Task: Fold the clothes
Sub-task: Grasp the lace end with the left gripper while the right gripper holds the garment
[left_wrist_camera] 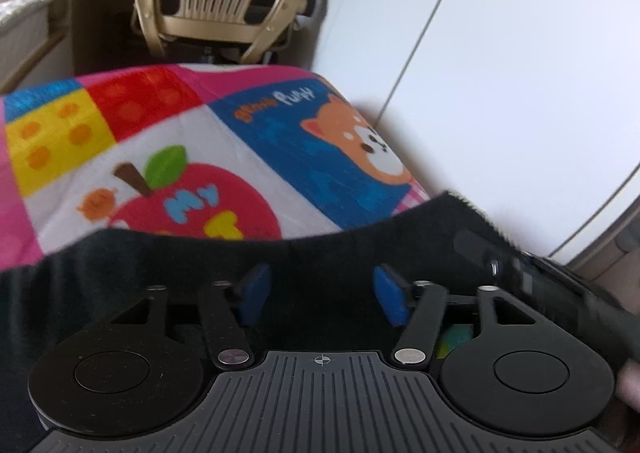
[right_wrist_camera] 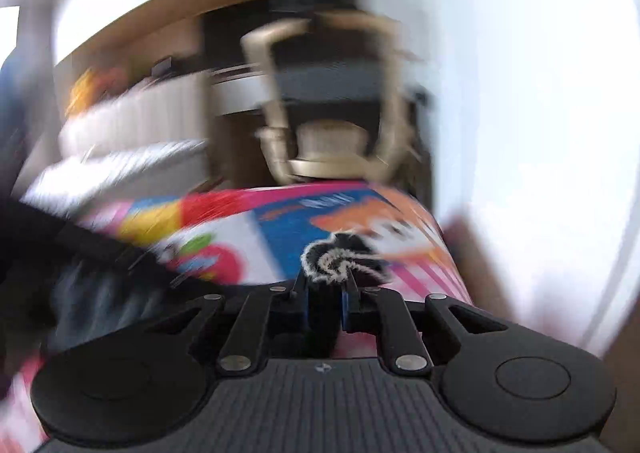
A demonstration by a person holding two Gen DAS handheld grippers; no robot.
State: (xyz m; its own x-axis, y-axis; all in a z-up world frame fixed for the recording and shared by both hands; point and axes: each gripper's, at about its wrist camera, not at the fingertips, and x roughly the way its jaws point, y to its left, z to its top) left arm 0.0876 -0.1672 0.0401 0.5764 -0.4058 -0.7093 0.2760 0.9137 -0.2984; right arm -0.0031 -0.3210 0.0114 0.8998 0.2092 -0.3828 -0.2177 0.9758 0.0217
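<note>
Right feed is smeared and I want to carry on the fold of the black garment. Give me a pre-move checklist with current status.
1. Right hand-held gripper clamped on the black garment: ok, jaws shut on a bunched, frayed edge.
2. Left hand-held gripper has a grip: not ok, jaws open with cloth lying between the fingers, nothing pinched.
3. Garment flat and untwisted: cannot tell, only the near part shows.
4. Colourful blanket beneath lies smooth: ok in the left view.
5. Right view steady enough to aim: not ok, heavy motion blur.
6. Chair away from the work: ok, it stands beyond the blanket's far edge.
</note>
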